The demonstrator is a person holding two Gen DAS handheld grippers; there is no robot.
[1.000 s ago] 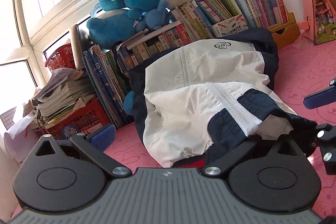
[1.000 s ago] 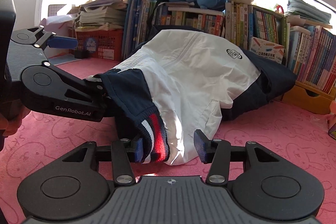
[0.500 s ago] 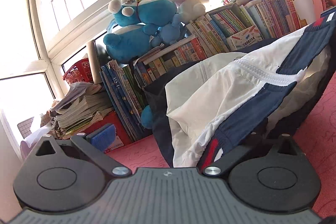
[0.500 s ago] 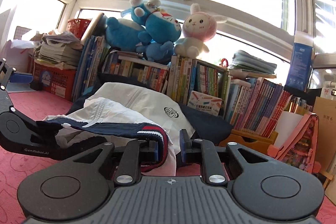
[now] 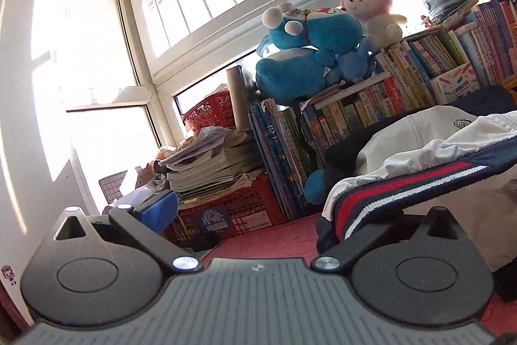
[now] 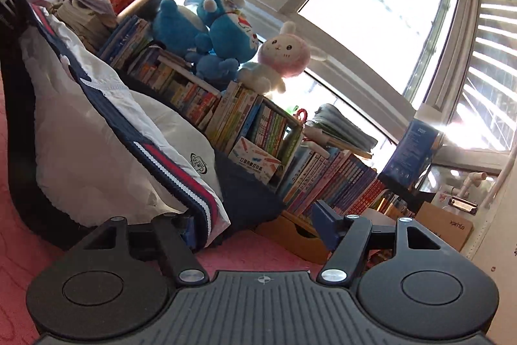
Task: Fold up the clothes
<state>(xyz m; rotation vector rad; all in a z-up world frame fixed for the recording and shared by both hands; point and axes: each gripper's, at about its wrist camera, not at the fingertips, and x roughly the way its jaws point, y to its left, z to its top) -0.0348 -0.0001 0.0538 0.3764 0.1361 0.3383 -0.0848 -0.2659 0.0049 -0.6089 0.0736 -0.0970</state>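
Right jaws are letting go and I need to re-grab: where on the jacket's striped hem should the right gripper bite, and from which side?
Judging by the right wrist view, take the striped hem at its near corner, coming straight ahead. The right gripper is opening, with the band draped at its left finger; it is thick, flat and edge-on there.

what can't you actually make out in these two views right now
- Left wrist view: the left gripper's right finger is hidden under the jacket's striped hem, so any grip is unclear.
- Left wrist view: the jacket is cut off by the right edge.
- Right wrist view: the jacket's far end is cut off by the left edge.
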